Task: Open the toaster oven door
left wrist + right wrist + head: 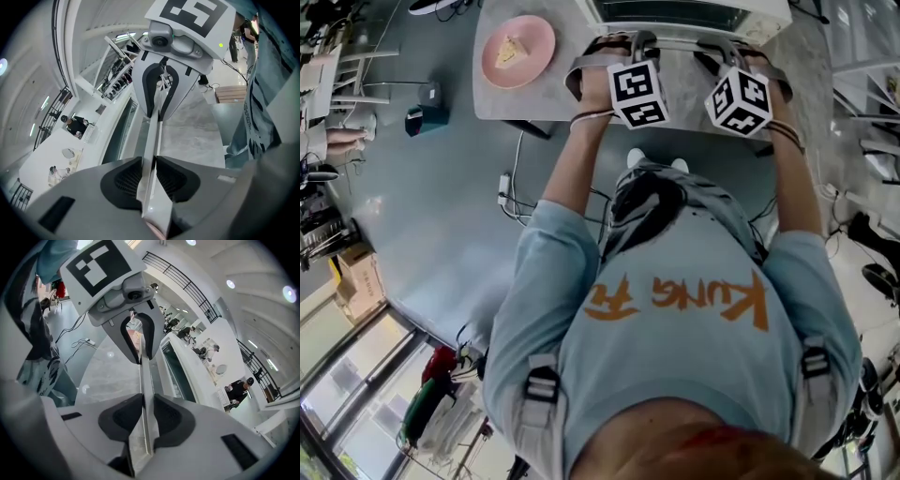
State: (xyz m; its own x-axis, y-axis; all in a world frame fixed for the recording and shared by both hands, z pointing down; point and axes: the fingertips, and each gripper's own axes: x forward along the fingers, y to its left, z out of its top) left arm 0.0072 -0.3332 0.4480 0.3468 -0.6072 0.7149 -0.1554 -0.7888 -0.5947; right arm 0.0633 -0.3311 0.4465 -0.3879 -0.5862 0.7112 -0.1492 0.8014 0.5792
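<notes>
The white toaster oven (694,13) stands on the table's far edge, its glass door (119,136) (178,373) behind a long white handle bar (675,40). Both grippers grasp that bar side by side. My left gripper (623,44) (149,176) is shut on the handle bar (153,140), black pads pressing both of its sides. My right gripper (731,52) (146,416) clamps the same handle bar (146,380) further right. Each gripper view shows the other gripper farther along the bar. The door's angle is hidden by the grippers in the head view.
A pink plate (534,28) with a cake slice (508,50) sits at the left end of the marble table (694,103). Cables and a power strip (503,190) lie on the grey floor. A person stands behind a white counter (220,394).
</notes>
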